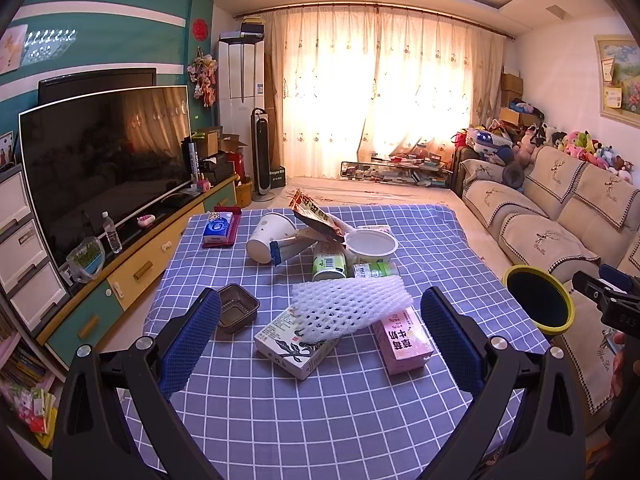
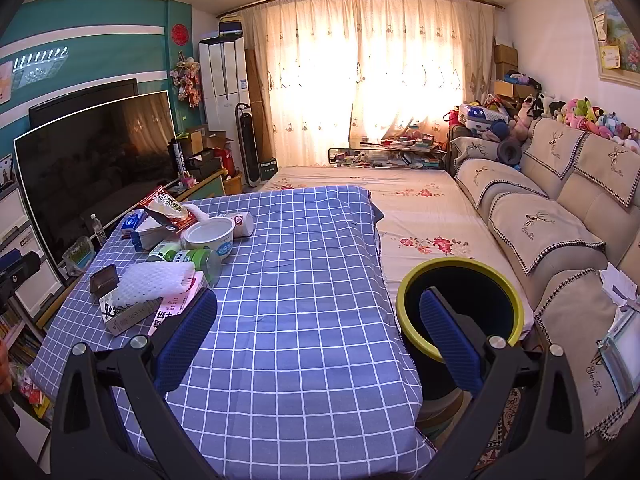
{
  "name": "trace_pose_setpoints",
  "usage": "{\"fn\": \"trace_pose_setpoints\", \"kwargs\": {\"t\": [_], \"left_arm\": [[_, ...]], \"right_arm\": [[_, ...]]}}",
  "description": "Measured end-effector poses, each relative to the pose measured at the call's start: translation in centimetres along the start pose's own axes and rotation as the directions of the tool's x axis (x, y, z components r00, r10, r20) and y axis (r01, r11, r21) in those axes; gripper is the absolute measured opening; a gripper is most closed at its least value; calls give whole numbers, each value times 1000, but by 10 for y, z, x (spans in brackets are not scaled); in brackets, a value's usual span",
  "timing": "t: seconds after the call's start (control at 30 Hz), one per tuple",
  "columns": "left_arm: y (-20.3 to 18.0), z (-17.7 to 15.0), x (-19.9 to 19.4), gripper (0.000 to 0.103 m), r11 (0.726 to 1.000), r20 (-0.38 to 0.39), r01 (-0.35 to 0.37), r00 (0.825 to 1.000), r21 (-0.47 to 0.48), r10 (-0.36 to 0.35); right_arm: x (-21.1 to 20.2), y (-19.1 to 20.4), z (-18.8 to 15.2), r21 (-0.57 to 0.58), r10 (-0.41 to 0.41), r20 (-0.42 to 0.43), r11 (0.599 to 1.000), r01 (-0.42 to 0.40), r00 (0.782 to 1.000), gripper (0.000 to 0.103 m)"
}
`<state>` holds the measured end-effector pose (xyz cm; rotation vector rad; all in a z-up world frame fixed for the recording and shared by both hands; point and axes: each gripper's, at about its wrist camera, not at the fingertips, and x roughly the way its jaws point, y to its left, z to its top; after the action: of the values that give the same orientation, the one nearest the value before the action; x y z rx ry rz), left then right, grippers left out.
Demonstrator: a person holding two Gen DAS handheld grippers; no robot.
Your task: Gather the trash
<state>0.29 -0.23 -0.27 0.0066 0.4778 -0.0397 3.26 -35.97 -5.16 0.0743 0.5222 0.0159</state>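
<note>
Trash (image 1: 320,280) lies scattered on the checked tablecloth (image 1: 320,420) while both the left claw (image 1: 320,336) and right claw (image 2: 320,332) hang spread, empty.

Teal wall (image 1: 100,4), dark television (image 1: 104,168), sunlit cream curtains (image 1: 376,92), beige sofa (image 1: 560,208), checked tablecloth (image 2: 300,272)

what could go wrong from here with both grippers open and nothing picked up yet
1. The white foam net lies loosely across two cartons, so the left gripper might drag the pink carton along with it.
2. The bin sits below the table edge on the sofa side, so a drop released early may miss it.
3. The tipped paper cup could roll if bumped.
</note>
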Motion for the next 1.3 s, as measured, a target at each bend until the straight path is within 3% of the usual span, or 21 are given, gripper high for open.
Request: {"fn": "trace_pose_setpoints", "kwargs": {"t": [1.3], "left_arm": [[2,4,7,98,1000,-9,1,1000,2,-1]], "right_arm": [[3,-2,-1,-2,1,-12,1000,-1,1000,97]]}}
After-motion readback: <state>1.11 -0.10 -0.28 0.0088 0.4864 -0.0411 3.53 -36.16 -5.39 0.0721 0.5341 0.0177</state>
